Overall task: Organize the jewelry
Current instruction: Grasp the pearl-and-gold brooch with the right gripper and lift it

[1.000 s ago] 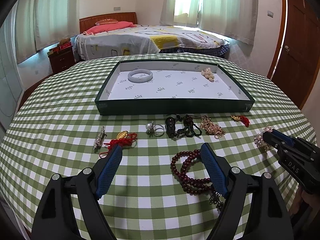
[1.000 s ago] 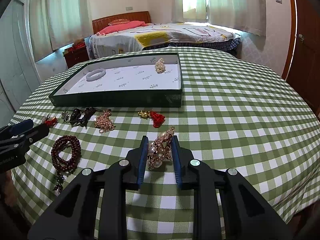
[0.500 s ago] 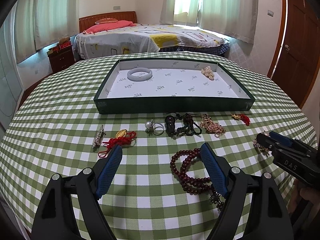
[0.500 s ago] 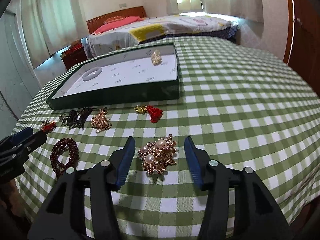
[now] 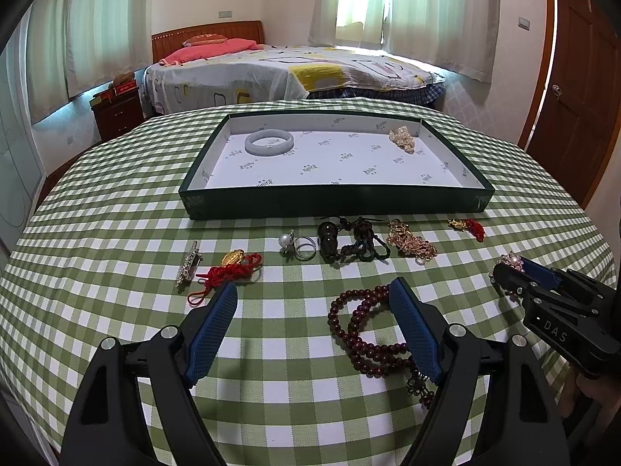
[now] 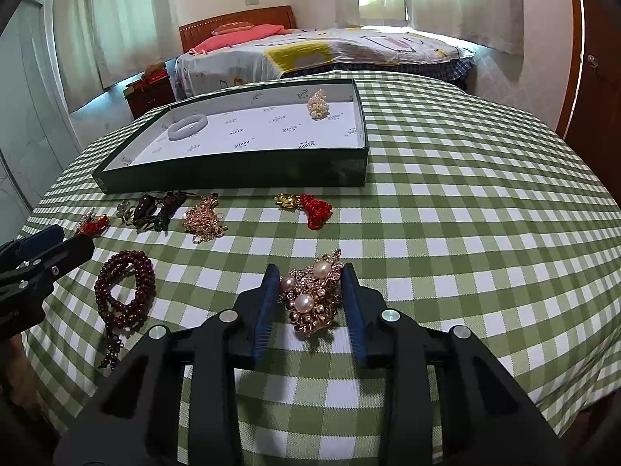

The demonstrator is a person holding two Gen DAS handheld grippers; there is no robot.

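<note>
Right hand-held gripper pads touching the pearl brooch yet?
Cannot tell. In the right wrist view the right hand-held gripper, jaws just closing, brackets the pearl brooch closely, but neither contact nor a gap shows plainly.
</note>
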